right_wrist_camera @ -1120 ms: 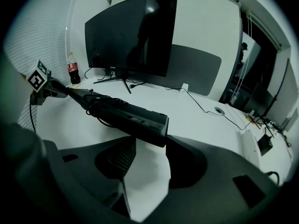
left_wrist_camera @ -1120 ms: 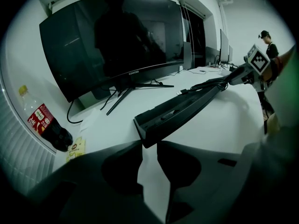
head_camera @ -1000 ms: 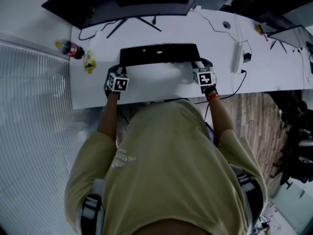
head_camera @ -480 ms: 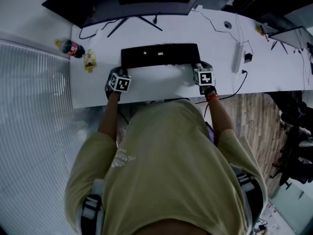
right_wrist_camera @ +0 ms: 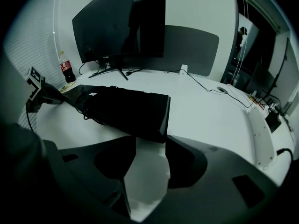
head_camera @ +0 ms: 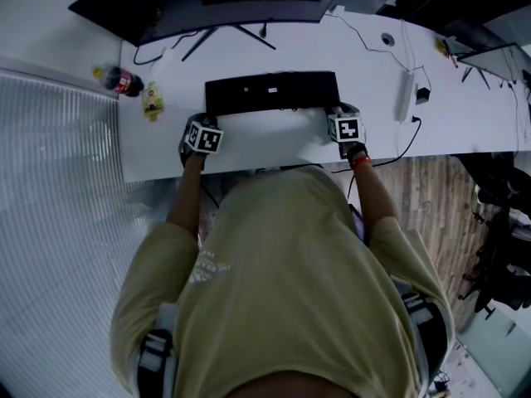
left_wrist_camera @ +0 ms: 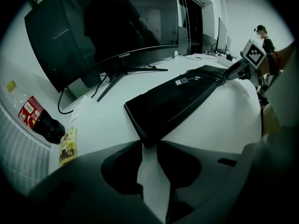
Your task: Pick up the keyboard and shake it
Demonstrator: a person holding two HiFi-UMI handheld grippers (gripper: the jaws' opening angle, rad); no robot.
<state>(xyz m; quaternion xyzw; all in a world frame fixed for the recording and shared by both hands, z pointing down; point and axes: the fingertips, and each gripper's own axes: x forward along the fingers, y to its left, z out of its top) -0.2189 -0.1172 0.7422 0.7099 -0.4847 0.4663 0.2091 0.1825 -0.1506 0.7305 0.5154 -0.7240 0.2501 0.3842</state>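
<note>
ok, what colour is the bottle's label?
Red; the bottle shows best in the left gripper view.

Both my arms reach forward and down; my left gripper (head_camera: 207,123) and right gripper (head_camera: 333,112) each clamp a keyboard (head_camera: 272,91) corner.

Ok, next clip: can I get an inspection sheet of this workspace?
Surface: white desk, mostly bare.
Job's things: black keyboard, a gripper at each end.
Clutter: drink bottle, snack packet at the left.
Grippers: left gripper and right gripper each shut on a keyboard corner.
Cables: cord bundled on the keyboard; thin cable across the desk's right.
Surroundings: curved monitor behind; wood floor.
</note>
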